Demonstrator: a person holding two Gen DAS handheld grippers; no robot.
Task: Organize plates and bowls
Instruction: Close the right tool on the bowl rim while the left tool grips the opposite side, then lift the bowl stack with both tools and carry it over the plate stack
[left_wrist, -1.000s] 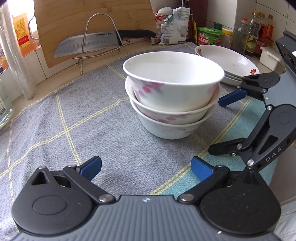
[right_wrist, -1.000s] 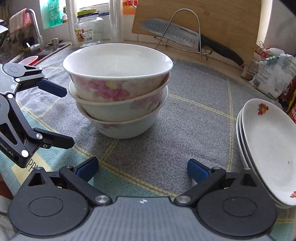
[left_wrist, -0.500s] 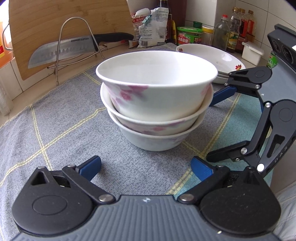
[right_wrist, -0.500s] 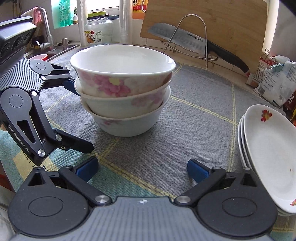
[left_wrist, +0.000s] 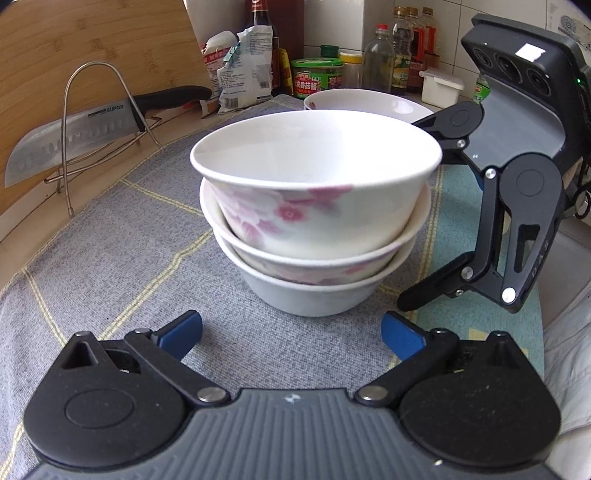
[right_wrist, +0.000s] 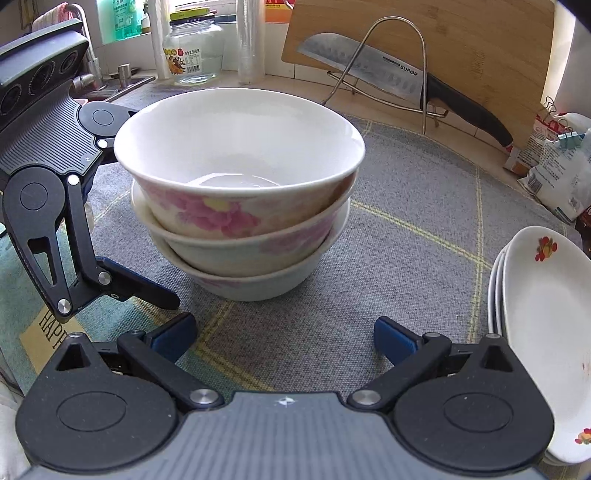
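Three white bowls with pink flowers (left_wrist: 314, 221) (right_wrist: 240, 206) stand nested in one stack on the grey checked cloth (left_wrist: 110, 266). My left gripper (left_wrist: 291, 334) is open, just short of the stack's base, empty. My right gripper (right_wrist: 284, 334) is open too, close in front of the stack from the other side. In the left wrist view the right gripper (left_wrist: 436, 221) brackets the stack's right side; in the right wrist view the left gripper (right_wrist: 122, 221) brackets its left side. A stack of white plates (right_wrist: 546, 332) (left_wrist: 369, 105) lies to the right of the bowls.
A knife (right_wrist: 388, 79) rests in a wire stand against a wooden cutting board (right_wrist: 480, 48) at the back. Bags, jars and bottles (left_wrist: 317, 74) line the wall. A glass jar (right_wrist: 192, 51) and a sink tap (right_wrist: 81, 44) sit at the far left.
Both grippers have moved in closer to the bowl stack, one on each side. The bowls have not moved. Both stay open.
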